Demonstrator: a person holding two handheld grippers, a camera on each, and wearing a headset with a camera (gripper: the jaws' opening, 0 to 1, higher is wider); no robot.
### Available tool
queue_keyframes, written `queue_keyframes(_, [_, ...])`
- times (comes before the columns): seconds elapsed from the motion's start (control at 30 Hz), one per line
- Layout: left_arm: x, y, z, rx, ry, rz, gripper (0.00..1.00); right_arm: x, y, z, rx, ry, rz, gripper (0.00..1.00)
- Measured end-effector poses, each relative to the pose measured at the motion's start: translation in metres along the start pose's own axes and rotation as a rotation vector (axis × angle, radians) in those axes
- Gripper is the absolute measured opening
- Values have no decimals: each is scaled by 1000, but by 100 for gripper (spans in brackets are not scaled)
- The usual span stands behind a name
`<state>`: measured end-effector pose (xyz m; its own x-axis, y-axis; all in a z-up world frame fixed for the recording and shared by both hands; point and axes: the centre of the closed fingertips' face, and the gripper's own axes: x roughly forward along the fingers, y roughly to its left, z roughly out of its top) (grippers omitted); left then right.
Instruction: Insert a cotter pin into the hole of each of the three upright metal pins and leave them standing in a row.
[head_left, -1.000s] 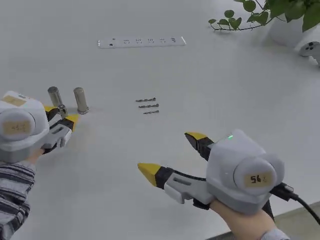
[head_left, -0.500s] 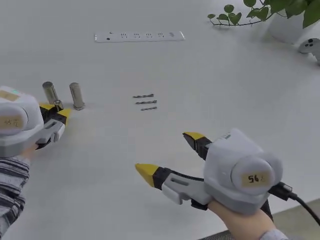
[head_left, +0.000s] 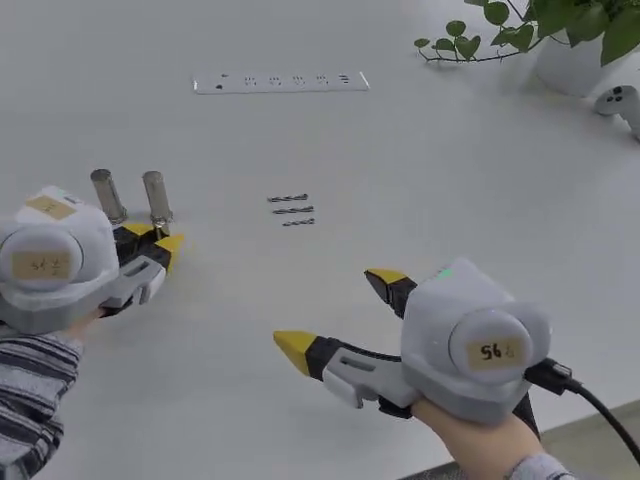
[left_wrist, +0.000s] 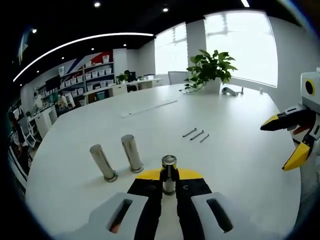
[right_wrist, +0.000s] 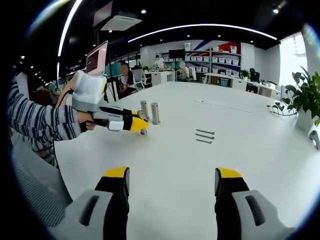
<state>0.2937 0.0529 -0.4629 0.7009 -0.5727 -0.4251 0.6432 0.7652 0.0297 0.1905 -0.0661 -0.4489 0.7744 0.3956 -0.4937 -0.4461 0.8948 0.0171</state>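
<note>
Shifted rightward, left claw (left_wrist: 169, 177) pinches a shiny upright metal pin (left_wrist: 169, 165); right claw (right_wrist: 172, 174) spread.

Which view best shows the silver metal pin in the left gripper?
Left gripper view: the silver metal pin stands close-up between the left gripper's jaws. Head view mostly hides it; right gripper view shows it tiny.

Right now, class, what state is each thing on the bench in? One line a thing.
Left gripper, shut on the held metal pin.
Held metal pin, upright between the jaws, no cotter pin in it.
Free metal pins, both standing, no cotter pin.
Cotter pins, three, lying loose side by side.
Right gripper, open, empty.
</note>
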Motion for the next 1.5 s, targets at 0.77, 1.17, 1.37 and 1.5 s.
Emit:
queue_keyframes(0.77, [3,-50,-10,23,-1,-156,5,1,2,-1,-8,11,12,64])
queue_keyframes(1.17, [5,-51,-11,34,0,-155,6,1,3,-3,0,22,15,62])
queue_keyframes(1.37, [4,-49,-12,28,13,-135,19,1,1,-4,-17,31,11,59])
queue_keyframes(1.5, [-8,-47,-3,-2,-12,-106,32,-4,-14,-4,-20,42,-20,53])
